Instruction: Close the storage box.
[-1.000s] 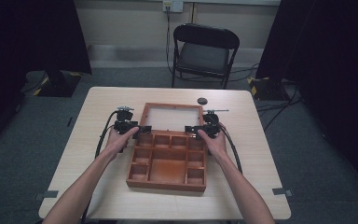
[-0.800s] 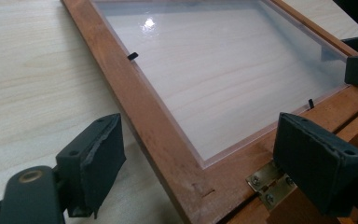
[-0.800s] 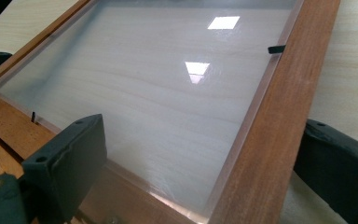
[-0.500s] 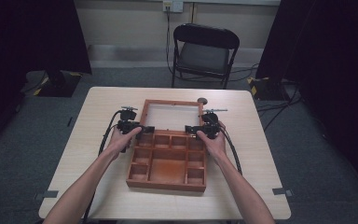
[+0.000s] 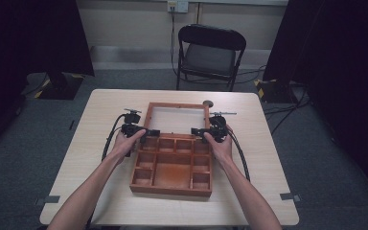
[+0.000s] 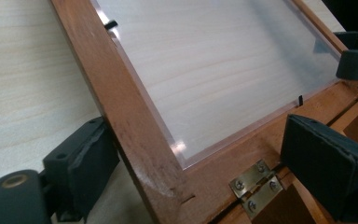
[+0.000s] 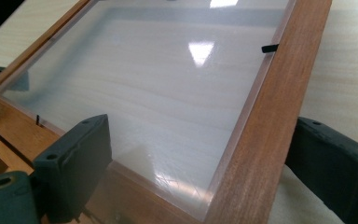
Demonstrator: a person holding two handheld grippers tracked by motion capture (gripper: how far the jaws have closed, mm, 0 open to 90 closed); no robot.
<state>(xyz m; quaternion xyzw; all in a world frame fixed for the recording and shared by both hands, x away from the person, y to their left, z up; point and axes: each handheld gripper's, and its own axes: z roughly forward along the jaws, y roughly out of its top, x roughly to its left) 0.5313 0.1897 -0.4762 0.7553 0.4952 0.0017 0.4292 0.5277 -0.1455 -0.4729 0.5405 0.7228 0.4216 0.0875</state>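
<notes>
Lid (image 5: 177, 118) lowered flat, claws (image 5: 149, 132) straddling frame

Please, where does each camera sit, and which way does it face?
High view: above the person's side, facing forward and down on the table; forearms, both hands.
Left gripper view: on the left gripper, facing the lid; own jaws.
Right gripper view: on the right gripper, facing the lid; own jaws.
Shared: the lid's clear pane.

Light shone from above on the pale surface (image 5: 100, 158), and the room around it was dark. White glare spots sat on the clear lid (image 7: 168, 93). Close claws looked soft.
</notes>
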